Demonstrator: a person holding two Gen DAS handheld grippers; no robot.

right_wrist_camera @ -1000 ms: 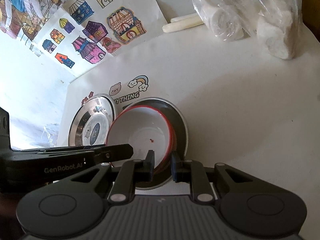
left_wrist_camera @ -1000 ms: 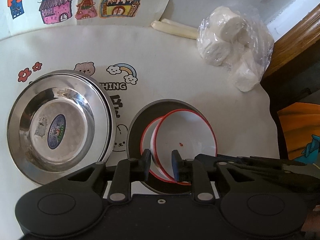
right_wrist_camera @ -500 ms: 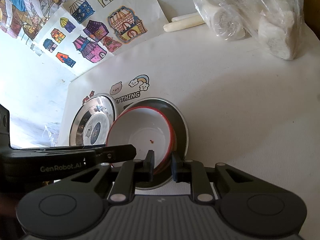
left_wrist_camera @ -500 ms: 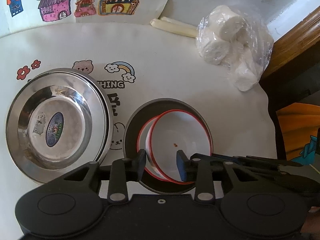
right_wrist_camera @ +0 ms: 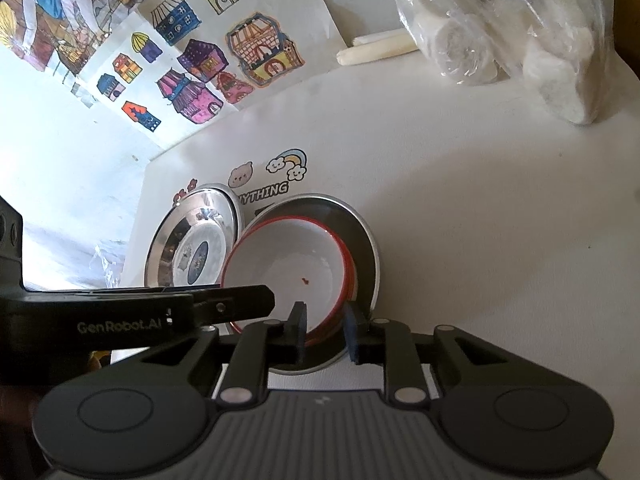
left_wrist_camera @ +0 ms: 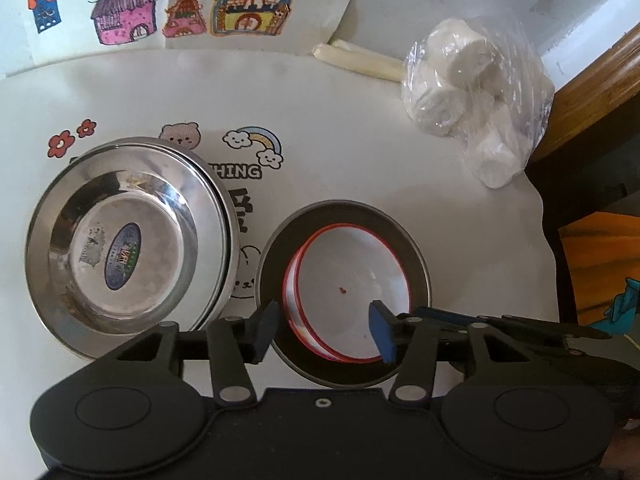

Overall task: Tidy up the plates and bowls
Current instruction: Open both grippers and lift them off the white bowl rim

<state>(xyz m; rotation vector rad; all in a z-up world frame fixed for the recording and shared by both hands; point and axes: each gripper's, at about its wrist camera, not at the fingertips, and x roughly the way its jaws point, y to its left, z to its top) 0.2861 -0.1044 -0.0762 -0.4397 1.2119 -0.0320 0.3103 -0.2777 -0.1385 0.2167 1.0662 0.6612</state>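
Note:
Two nested white bowls with red rims (left_wrist_camera: pixel 348 292) sit inside a dark steel dish (left_wrist_camera: pixel 416 264) on the white table. A stack of shiny steel plates (left_wrist_camera: pixel 120 236) lies just left of them. My left gripper (left_wrist_camera: pixel 323 330) hovers over the bowls' near rim. Its jaws are opening and straddle the rim without touching it. My right gripper (right_wrist_camera: pixel 325 334) has the near rim of the white bowls (right_wrist_camera: pixel 288 268) between its pads. Its jaws are opening too, with a small gap showing. One of the left gripper's fingers (right_wrist_camera: pixel 240 304) crosses in from the left.
A clear bag of white rolls (left_wrist_camera: pixel 472 96) and two pale sticks (left_wrist_camera: pixel 360 60) lie at the back right. House drawings (left_wrist_camera: pixel 240 4) hang on the wall behind. The table edge (left_wrist_camera: pixel 544 216) and a wooden frame (left_wrist_camera: pixel 592 92) are to the right.
The left jaws have spread wide off the white bowls' rim. The right jaws have widened a little. The bowls now lie flatter in the dark dish.

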